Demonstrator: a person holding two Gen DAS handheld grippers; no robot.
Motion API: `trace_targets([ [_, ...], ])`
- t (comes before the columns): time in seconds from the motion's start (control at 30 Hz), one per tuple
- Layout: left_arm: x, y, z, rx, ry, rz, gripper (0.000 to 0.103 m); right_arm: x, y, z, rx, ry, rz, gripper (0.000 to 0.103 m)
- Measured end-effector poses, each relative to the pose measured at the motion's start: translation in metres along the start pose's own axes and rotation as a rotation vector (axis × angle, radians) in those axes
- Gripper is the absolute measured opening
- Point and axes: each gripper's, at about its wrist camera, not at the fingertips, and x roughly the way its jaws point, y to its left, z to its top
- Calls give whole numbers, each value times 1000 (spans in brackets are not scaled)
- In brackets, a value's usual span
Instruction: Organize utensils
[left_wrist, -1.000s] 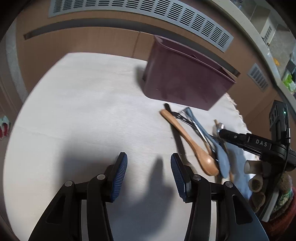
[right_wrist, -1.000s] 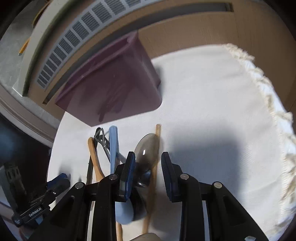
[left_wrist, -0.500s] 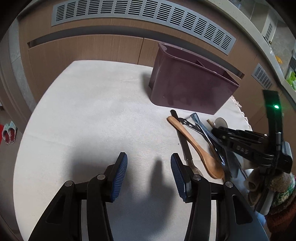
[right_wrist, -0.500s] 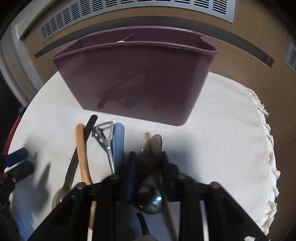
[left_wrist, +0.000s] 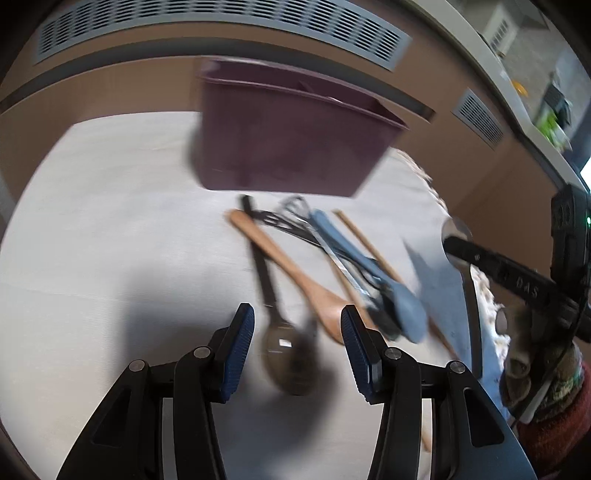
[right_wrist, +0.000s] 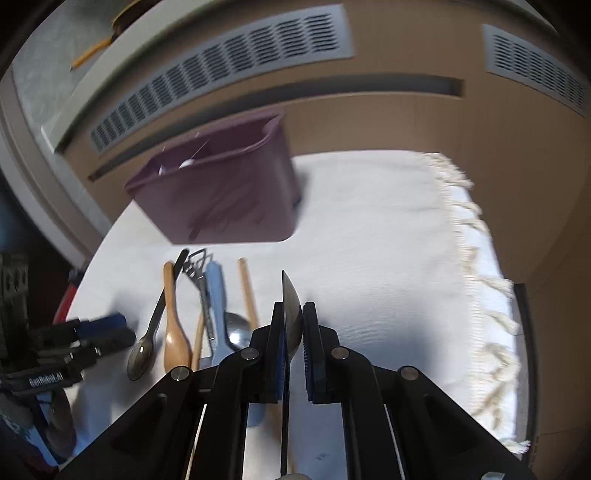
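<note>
My right gripper (right_wrist: 293, 330) carries white lettering on its black side that reads "DAS" in the left wrist view; my left gripper (left_wrist: 297, 332) shows "GenRobot.AI" in the right wrist view. My right fingers (right_wrist: 314, 347) are closing on a metal spoon (right_wrist: 291, 314), pads pressed on it, its bowl edge-on and pointing ahead, lifted clear of the cloth. My left fingers (left_wrist: 240, 343), ribbed blue pads on black frames, stand well apart over the table (left_wrist: 92, 221), with nothing between the pads themselves.

The table wears a white woven cloth with a knotted fringe (right_wrist: 476, 251) along one edge. A dark plum plastic caddy (right_wrist: 221, 199), smooth-walled with a partition inside, stands at the far side. The other utensils lie in a loose fan just in front of it: a dark spoon (left_wrist: 284, 350) with a black handle, a wooden spoon (left_wrist: 295, 273), a blue spatula (left_wrist: 369, 273), a metal peeler (right_wrist: 201, 269), a wooden stick (right_wrist: 247, 291) and one more steel spoon (right_wrist: 236, 330). The left wrist view is blurred
</note>
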Motion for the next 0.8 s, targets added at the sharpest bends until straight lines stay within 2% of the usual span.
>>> trace_targets([
  [0.1, 9, -18, 10, -6, 11, -39, 50, -7, -7, -5, 16, -7, -9, 7],
  [0.27, 32, -12, 46, -116, -11, 66, 50, -20, -10, -21, 19, -37, 3, 7],
  [0.33, 48, -9, 56, -140, 21, 116, 50, -21, -8, -27, 10, -42, -6, 7],
  [0.43, 50, -13, 63, -140, 1, 148, 49, -21, -6, -35, 10, -39, -11, 8],
  [0.5, 49, -21, 63, -133, -6, 124, 49, -24, -6, -38, 14, -43, -13, 7],
  [0.63, 52, -59, 60, 48, -19, 52, 49, -30, -7, -37, 33, -46, -32, 7],
  [0.73, 72, -78, 63, 119, 66, -47, 49, -34, -7, -38, 36, -51, -51, 8],
  [0.8, 82, -82, 62, 142, 106, -56, 49, -37, -5, -40, 34, -52, -56, 8],
])
